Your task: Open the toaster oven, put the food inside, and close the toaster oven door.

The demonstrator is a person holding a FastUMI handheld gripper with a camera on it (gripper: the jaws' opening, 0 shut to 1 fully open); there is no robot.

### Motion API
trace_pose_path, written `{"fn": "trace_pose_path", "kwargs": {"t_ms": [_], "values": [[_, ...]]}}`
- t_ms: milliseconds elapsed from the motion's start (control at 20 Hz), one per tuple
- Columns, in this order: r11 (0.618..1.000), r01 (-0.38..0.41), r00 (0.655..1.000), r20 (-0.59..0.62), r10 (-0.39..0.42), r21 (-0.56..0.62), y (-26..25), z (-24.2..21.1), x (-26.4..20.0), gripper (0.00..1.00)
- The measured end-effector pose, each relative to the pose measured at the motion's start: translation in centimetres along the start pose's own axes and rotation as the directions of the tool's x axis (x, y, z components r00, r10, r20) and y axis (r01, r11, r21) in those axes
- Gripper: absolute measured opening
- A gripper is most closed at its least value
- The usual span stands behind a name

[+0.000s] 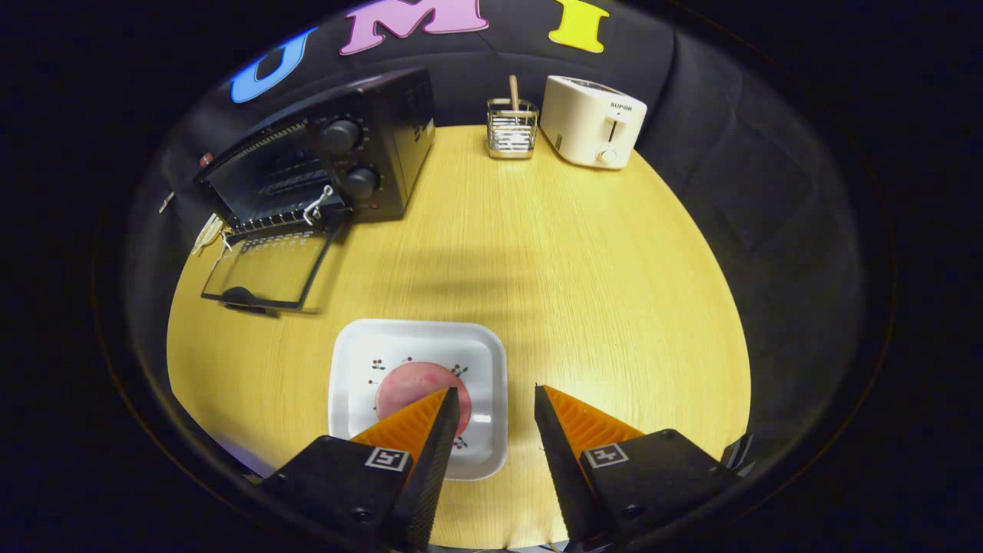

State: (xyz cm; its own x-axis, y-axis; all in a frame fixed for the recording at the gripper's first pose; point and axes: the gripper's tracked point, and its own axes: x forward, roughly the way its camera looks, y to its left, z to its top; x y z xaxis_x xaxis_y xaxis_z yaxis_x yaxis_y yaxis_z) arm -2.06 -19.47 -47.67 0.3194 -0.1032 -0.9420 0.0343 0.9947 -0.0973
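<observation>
Two fingers of the gripper (496, 399) stand spread apart nearest the camera, with a clear gap between them and nothing pinched. One fingertip hangs over the white square plate (361, 346), partly covering the pink round piece of food (411, 384) that lies in the plate's middle; whether that fingertip touches the food cannot be told. The other fingertip is over bare wood just beside the plate's edge.

Small red and green printed motifs dot the plate's surface around the food. The plate sits near the front edge of the light wooden tabletop (584, 292), roughly midway along it.

Beyond the plate, toward the far left corner of the tabletop, stands the black toaster oven (384, 138). Its door (265, 269) is open, folded down flat toward the front so that the glass pane lies almost level with the wood, its dark handle at the near end. Inside the open mouth a wire rack (273, 177) shows. Two round knobs sit one above the other on the oven's front panel, beside the opening. A small metal clip or hook hangs at the corner where door and body meet.

At the far edge of the tabletop, well apart from the oven, stands a small wire basket (512, 132) with a wooden stick upright in it. Just beside the basket is a cream-white pop-up toaster (591, 123), with a lever and a dial on its near face.
</observation>
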Motion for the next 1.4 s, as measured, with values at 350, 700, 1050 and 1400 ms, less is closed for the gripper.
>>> {"fn": "trace_pose_path", "kwargs": {"t_ms": [350,700,1050,1400], "values": [[1.0,-0.012,0.995,-0.101,0.014,0.027,-0.6,-1.3,2.1,0.58],[0.999,-0.029,0.983,-0.181,0.026,-0.013,-0.1,-1.9,2.3,0.48],[0.999,-0.042,0.977,-0.211,0.041,-0.001,-0.1,-1.6,3.4,0.13],[0.957,-0.176,0.944,-0.237,0.231,0.232,0.5,-2.1,2.3,0.05]]}}
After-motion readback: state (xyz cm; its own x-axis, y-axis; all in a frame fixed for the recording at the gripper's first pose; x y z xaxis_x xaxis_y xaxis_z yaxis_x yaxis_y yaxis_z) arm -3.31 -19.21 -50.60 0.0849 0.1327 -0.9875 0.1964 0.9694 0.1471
